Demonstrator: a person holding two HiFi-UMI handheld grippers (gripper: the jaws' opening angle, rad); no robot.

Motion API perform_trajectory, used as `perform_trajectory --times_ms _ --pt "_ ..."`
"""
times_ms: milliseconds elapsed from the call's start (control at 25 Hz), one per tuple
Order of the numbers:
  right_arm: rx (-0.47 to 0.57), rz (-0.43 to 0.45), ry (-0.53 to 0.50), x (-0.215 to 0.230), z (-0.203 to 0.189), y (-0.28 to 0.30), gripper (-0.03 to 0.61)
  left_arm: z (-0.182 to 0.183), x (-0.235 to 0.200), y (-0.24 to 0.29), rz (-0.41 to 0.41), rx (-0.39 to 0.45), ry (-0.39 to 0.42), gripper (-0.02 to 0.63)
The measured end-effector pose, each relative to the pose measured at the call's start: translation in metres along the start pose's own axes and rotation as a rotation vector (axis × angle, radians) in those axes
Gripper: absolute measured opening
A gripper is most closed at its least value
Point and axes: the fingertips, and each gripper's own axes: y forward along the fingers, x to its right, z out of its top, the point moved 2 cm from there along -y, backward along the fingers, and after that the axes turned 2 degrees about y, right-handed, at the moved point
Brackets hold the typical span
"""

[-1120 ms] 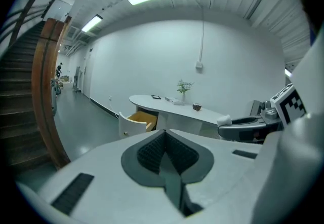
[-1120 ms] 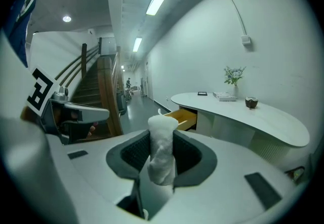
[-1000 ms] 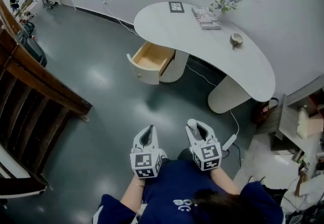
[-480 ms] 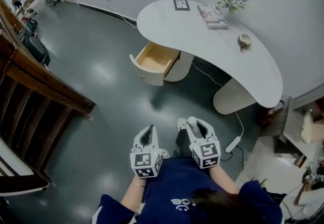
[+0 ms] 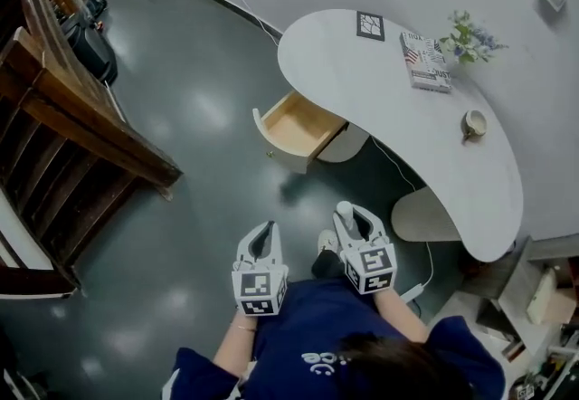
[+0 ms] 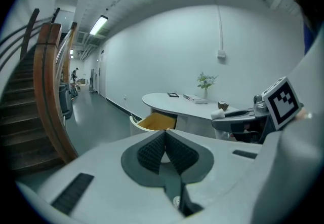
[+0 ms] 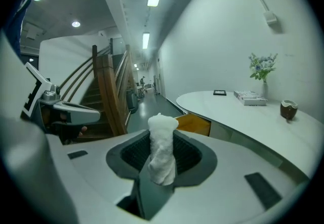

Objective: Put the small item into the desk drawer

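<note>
A small white rolled cloth stands upright between the jaws of my right gripper, which is shut on it; its white tip shows in the head view. My left gripper is shut, pads together with nothing between them. Both grippers are held close to the person's body, well short of the white curved desk. The desk's wooden drawer stands pulled open at its near left side and looks empty; it also shows in the gripper views.
On the desk lie a framed picture, a book, a vase of flowers and a small cup. A wooden staircase and railing fills the left. A cable runs on the grey floor by the desk's pedestal.
The view has shifted: desk and open drawer now sit further right and lower in the picture, the staircase further in. Both grippers keep their pose and the cloth stays gripped.
</note>
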Motion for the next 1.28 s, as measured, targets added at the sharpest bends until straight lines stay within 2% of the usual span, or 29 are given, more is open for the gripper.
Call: perform_trajectory --times_ms 200,400,560,680,920,1080,1280 --pt "-0.013 0.086 -0.043 0.034 0.021 0.032 0.133 0.019 0.009 0.041 0.062 0.015 -0.056 0.003" --pt "-0.022 0.151 -0.060 0.060 0.034 0.052 0.133 0.037 0.028 0.073 0.079 0.004 0.003 0.003" --pt "-0.038 0.178 -0.064 0.074 0.035 0.062 0.133 0.040 0.033 0.092 0.096 0.003 -0.082 0.003" --pt "-0.041 0.188 -0.066 0.081 0.037 0.067 0.133 0.041 0.031 0.104 0.106 0.001 -0.128 0.003" --pt "-0.063 0.179 -0.051 0.093 0.041 0.082 0.135 0.051 0.022 0.120 0.121 -0.003 -0.128 0.003" --pt "-0.088 0.167 -0.027 0.098 0.041 0.096 0.135 0.053 0.005 0.136 0.134 -0.008 -0.157 0.003" --pt "-0.110 0.149 -0.011 0.097 0.048 0.123 0.135 0.061 -0.027 0.165 0.110 -0.031 -0.140 0.003"
